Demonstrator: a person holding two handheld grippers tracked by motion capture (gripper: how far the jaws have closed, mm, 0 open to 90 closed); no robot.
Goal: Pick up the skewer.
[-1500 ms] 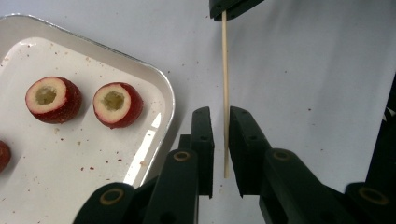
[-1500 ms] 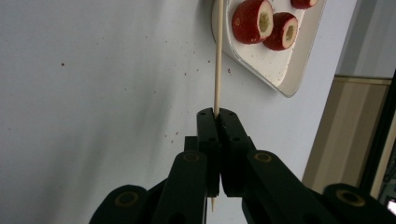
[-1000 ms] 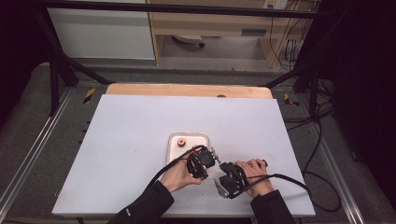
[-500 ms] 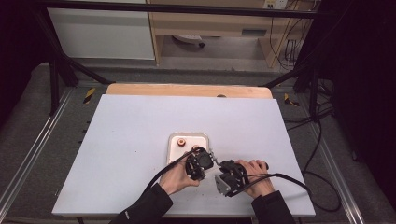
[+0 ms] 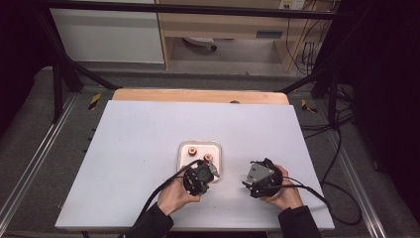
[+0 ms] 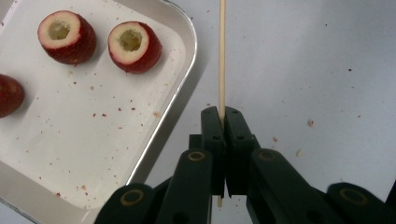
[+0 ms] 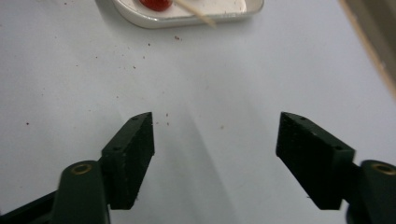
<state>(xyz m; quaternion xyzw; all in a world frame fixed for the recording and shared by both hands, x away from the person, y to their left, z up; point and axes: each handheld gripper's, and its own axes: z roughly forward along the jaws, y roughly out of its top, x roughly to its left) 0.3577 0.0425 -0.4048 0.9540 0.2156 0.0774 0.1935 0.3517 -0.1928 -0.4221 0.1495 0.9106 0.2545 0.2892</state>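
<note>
We clamp left gripper (image 6: 222, 122) on wooden skewer (image 6: 222, 56), stick rising beyond fingertips beside tray (image 6: 180, 100) rim. Right gripper (image 7: 215, 154) jaws just opening, nothing between. Risk: thin skewer pivots or snaps when pushed into cored strawberry (image 6: 134, 46).

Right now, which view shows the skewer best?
The left gripper view: the skewer runs straight up from the shut left hand-held gripper, beside the tray. The right gripper view catches its blurred tip; the high view barely resolves it.

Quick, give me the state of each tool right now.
Left tool: shut on the wooden skewer, beside the white tray.
Right tool: open, nothing between its jaws, which have just been opening.
</note>
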